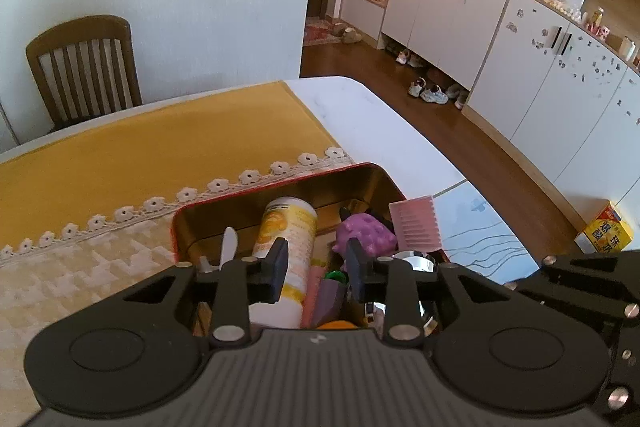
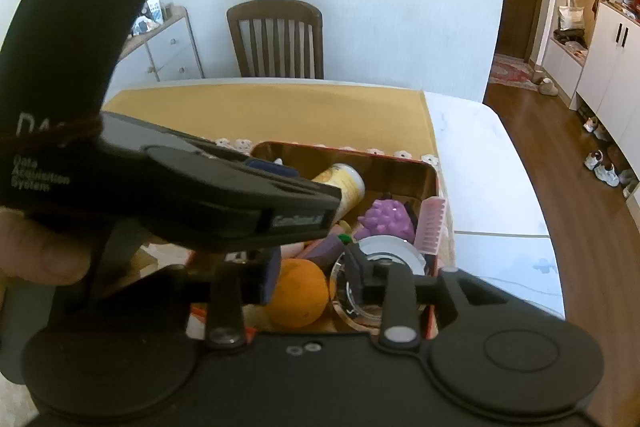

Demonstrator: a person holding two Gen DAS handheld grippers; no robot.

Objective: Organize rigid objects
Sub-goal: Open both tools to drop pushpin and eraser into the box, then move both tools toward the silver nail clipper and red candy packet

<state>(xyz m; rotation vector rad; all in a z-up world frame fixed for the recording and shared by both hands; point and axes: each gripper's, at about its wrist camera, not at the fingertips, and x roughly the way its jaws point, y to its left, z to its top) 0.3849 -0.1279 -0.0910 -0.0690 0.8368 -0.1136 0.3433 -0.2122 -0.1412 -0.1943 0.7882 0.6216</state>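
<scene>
Tablecloth (image 1: 140, 147) (mustard) beneath tin (image 1: 280, 183)

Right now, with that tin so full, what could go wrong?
The tin sits close to the table's edge, so a nudge might push it off. The comb leans on the rim and could tip out. The two grippers hang close together over it, left and right, and might bump.

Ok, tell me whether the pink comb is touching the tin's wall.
Touching: the right wrist view shows the pink comb standing on edge, leaning against the tin wall.
</scene>
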